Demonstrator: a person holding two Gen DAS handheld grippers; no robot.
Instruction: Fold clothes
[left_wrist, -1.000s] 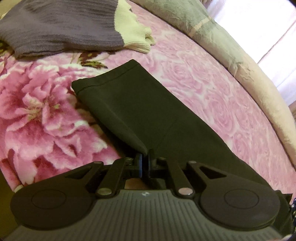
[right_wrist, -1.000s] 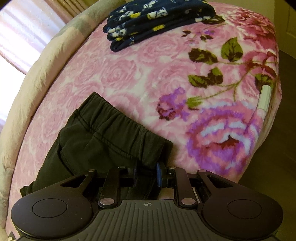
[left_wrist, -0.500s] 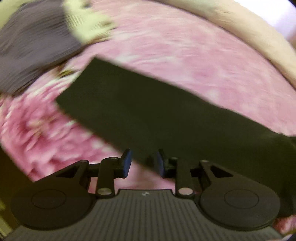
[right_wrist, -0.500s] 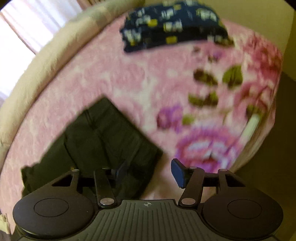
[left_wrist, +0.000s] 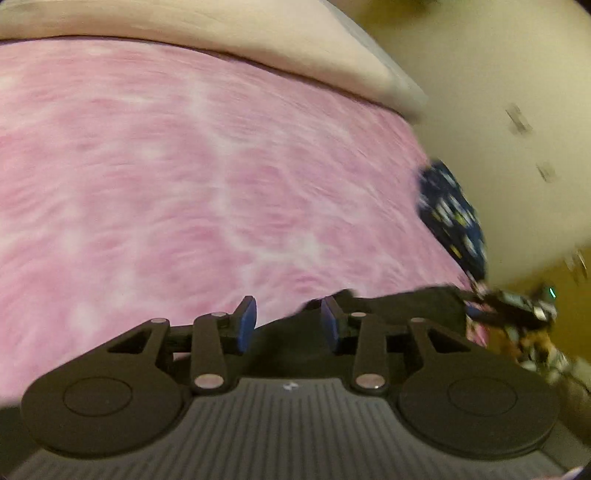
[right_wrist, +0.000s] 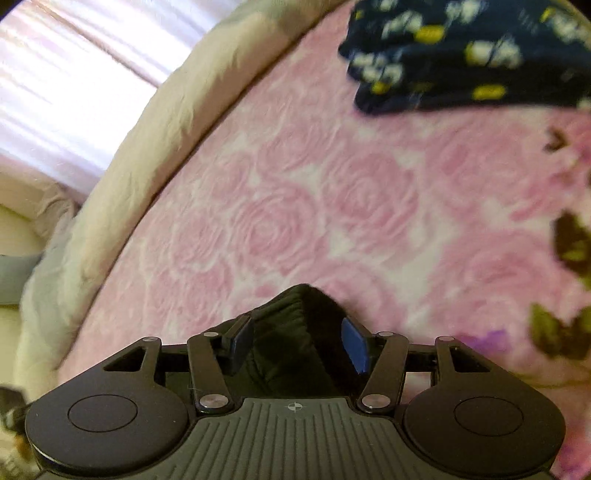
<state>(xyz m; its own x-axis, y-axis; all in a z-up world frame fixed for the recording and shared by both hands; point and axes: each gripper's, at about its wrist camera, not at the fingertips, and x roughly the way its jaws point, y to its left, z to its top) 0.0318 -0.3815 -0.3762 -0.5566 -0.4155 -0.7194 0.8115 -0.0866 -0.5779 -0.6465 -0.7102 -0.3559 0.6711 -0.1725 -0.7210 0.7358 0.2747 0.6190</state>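
Left wrist view, blurred: the left claw (left_wrist: 288, 321) gapes with nothing between its blue pads, low over a dark, soft garment (left_wrist: 406, 306) lying on the pink rose-patterned bed blanket (left_wrist: 184, 177), with a navy patterned folded garment (left_wrist: 454, 218) near the bed's far edge. Right wrist view: the right claw (right_wrist: 297, 341) also stands apart, ungripping, straddling the dark garment's ribbed waistband; the cloth looks light and limp, probably best pinched at that thicker band. No containers show.
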